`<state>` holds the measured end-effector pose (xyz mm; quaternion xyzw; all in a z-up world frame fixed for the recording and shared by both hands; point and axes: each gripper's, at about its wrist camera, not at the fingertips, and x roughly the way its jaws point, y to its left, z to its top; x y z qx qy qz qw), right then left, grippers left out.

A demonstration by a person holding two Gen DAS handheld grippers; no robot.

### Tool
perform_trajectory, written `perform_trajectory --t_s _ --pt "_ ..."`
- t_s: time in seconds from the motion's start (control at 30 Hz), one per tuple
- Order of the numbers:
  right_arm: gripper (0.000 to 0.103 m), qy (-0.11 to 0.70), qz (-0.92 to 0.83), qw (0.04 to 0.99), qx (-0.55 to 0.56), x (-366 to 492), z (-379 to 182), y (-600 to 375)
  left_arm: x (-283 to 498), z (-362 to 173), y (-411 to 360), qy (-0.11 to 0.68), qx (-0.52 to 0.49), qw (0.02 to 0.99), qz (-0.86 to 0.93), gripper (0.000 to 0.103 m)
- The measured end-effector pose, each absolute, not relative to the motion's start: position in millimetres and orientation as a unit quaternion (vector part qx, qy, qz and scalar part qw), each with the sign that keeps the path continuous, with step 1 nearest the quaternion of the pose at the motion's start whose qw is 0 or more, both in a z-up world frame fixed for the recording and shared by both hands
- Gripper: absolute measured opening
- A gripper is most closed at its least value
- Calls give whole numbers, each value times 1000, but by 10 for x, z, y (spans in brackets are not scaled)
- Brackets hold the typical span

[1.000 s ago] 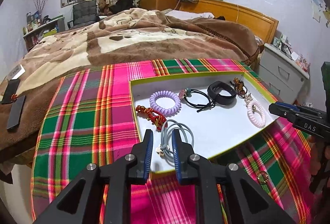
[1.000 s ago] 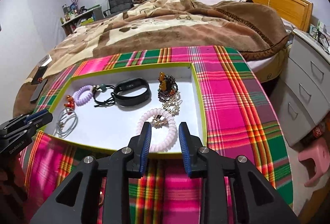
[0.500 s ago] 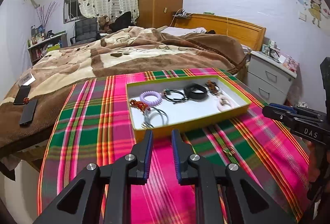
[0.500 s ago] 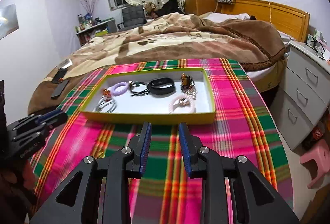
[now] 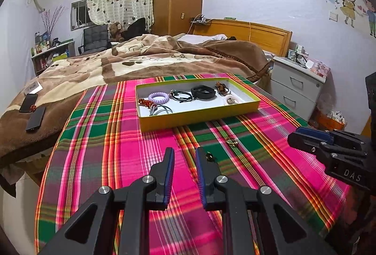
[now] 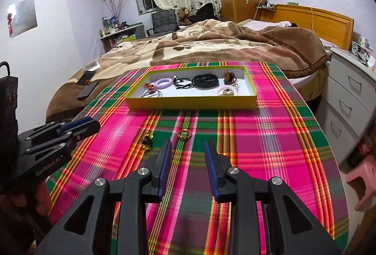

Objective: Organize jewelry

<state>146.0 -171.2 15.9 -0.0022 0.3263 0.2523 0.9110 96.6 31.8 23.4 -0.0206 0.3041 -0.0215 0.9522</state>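
Observation:
A yellow-rimmed tray [image 5: 199,117] [image 6: 190,104] sits at the far end of the plaid tablecloth. It holds a purple coil tie [image 5: 158,97], a black band [image 5: 203,91], a pink coil tie [image 6: 225,90], grey loops and other pieces. Two small gold pieces lie loose on the cloth: a ring [image 5: 232,141] [image 6: 184,134] and a darker trinket [image 5: 209,157] [image 6: 147,141]. My left gripper [image 5: 184,154] is open and empty, just left of the trinket. My right gripper [image 6: 187,147] is open and empty, just short of the ring.
A bed with a brown blanket [image 5: 145,60] lies behind the table, with two phones [image 5: 35,117] on it. A grey nightstand [image 5: 298,88] stands at the right. A pink stool [image 6: 362,184] is on the floor by the table's right edge.
Both grippers have pulled back from over the tray toward the near end of the table and have opened slightly wider. The two loose gold pieces have come into view in front of them.

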Motion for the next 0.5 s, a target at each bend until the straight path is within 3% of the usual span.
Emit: perform_trajectory --t_s 0.3,0.37,0.5 --pt "31 319 255 913 4 1248 160 -1787 707 214 246 299 -17 954 -31 18" --pt "38 319 254 913 4 1213 151 -1795 673 196 229 302 -18 953 -34 18" --pt "39 326 256 910 2 1176 108 -1803 658 150 195 310 -18 950 -40 18"
